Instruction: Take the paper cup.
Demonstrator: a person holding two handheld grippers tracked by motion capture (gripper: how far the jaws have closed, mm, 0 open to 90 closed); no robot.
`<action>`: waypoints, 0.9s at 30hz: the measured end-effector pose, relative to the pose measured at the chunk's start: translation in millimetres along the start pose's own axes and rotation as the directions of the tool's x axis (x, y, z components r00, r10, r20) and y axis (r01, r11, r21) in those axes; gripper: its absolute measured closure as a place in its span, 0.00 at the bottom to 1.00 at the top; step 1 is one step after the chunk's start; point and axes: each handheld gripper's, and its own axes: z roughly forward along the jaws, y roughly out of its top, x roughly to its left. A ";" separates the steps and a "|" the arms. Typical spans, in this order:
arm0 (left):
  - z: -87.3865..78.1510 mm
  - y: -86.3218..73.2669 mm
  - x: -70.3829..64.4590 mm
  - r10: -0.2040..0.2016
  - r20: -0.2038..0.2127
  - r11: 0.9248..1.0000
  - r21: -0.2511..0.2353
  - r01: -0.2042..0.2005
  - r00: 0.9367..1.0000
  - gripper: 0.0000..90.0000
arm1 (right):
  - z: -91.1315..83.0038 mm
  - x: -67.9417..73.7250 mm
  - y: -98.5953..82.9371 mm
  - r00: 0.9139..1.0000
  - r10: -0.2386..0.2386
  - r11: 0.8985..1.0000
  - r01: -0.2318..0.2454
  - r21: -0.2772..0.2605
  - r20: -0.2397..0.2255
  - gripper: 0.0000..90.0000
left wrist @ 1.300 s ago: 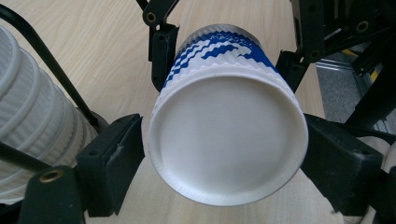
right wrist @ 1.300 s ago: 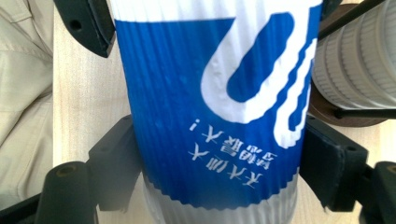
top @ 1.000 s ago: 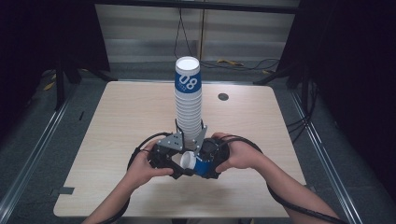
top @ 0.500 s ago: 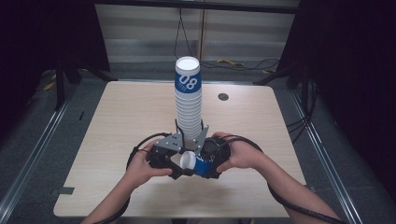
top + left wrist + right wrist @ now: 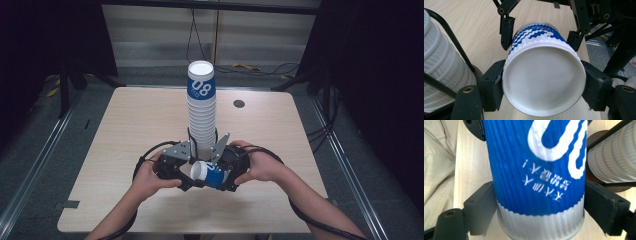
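Cup [image 5: 209,174]: lies on its side between both hand-held grippers, just in front of the stack [image 5: 202,117], above the worktop [image 5: 125,125].
Left hand-held gripper [image 5: 541,83]: clamped on the cup's wide end.
Right hand-held gripper [image 5: 537,207]: clamped on the cup's ribbed wall, near the narrow end.
Axis: runs from one hand-held gripper to the other, mouth toward the left one.

Rectangular light-wood table [image 5: 130,130] with rounded corners, standing on a grey floor [image 5: 45,145]. Near its middle stands a tall stack of white ribbed paper cups [image 5: 202,117] in a dark holder; a small dark round disc [image 5: 239,104] lies toward the far right edge.
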 end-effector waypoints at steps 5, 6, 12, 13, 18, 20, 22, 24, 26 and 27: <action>-2.1 -0.8 1.1 0.001 -0.008 1.000 0.001 -0.001 1.000 0.32 | -1.1 -1.0 -3.2 1.000 0.007 1.000 -0.007 -0.020 0.004 0.15; -2.7 -1.1 1.2 -0.005 -0.008 1.000 0.000 0.005 1.000 0.32 | -0.6 -1.3 -6.2 1.000 0.010 1.000 -0.010 -0.021 0.005 0.15; -9.9 -4.2 3.7 -0.024 -0.016 1.000 -0.018 0.024 1.000 0.32 | 0.1 -3.3 -18.4 0.999 0.044 0.995 -0.043 -0.089 0.009 0.15; -11.2 -4.4 4.1 -0.028 -0.013 0.999 -0.024 0.028 1.000 0.32 | 0.7 -4.4 -19.9 0.999 0.039 0.994 -0.038 -0.104 0.012 0.15; -15.7 -4.5 5.0 -0.033 -0.023 0.999 -0.039 0.032 0.999 0.32 | -0.3 -3.7 -29.4 0.997 0.081 0.987 -0.078 -0.141 0.018 0.15; -17.4 -4.7 5.4 -0.035 -0.026 0.999 -0.043 0.034 0.999 0.32 | 0.5 -4.4 -35.3 0.993 0.116 0.976 -0.111 -0.187 0.014 0.15; -18.6 -4.8 5.6 -0.038 -0.030 0.998 -0.048 0.036 0.999 0.32 | 1.1 -4.7 -41.8 0.989 0.146 0.961 -0.140 -0.238 0.011 0.15; -20.1 -4.6 5.9 -0.037 -0.032 0.998 -0.050 0.036 0.999 0.32 | 1.4 -4.3 -43.7 0.987 0.160 0.955 -0.152 -0.254 0.011 0.15; -21.2 -4.5 6.3 -0.041 -0.035 0.998 -0.058 0.039 0.999 0.32 | 2.6 -3.6 -47.8 0.984 0.178 0.942 -0.167 -0.291 0.011 0.14; -21.3 -4.5 6.4 -0.043 -0.036 0.997 -0.063 0.041 0.998 0.32 | 3.1 -3.0 -49.2 0.982 0.190 0.936 -0.177 -0.304 0.013 0.15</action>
